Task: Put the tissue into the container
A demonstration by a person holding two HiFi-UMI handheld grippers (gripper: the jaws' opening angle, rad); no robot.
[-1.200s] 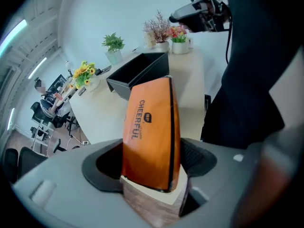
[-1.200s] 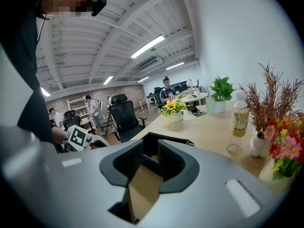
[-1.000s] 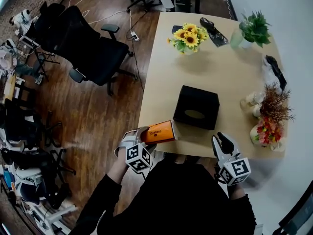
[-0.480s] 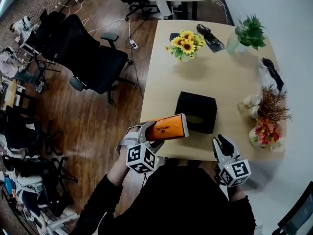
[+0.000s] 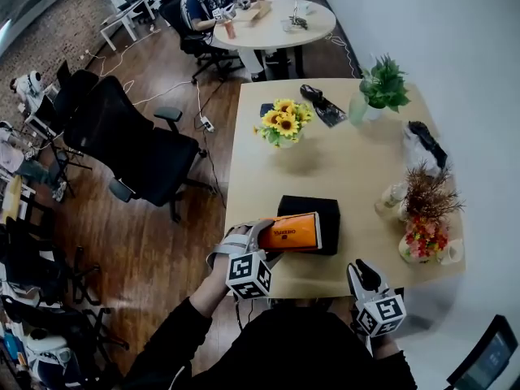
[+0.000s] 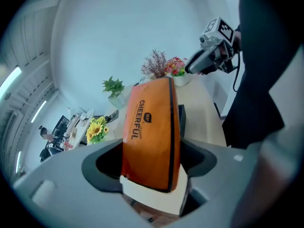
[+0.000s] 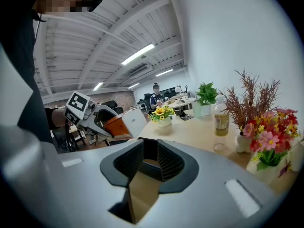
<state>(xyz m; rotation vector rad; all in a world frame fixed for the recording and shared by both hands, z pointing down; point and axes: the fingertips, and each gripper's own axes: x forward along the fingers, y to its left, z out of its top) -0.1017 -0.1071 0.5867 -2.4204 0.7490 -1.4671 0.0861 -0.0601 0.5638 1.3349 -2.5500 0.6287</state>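
An orange tissue pack (image 5: 291, 232) lies flat in my left gripper (image 5: 264, 236), whose jaws are shut on its left end. The pack hangs over the near left part of the black container box (image 5: 327, 211), covering the opening in its top. In the left gripper view the pack (image 6: 149, 132) stands on edge between the jaws, its white end nearest the camera. My right gripper (image 5: 364, 273) is at the table's near edge, right of the box, jaws slightly apart and empty. The right gripper view shows the left gripper (image 7: 95, 118) carrying the pack (image 7: 124, 123).
A sunflower vase (image 5: 282, 124) and a potted green plant (image 5: 382, 88) stand on the far half of the beige table (image 5: 341, 157). Dried and red flower vases (image 5: 422, 214) sit at its right edge. Black office chairs (image 5: 134, 149) stand left of the table.
My left gripper has carried the orange pack from the table's near left edge rightwards over the black box. The right gripper has stayed by the near edge.
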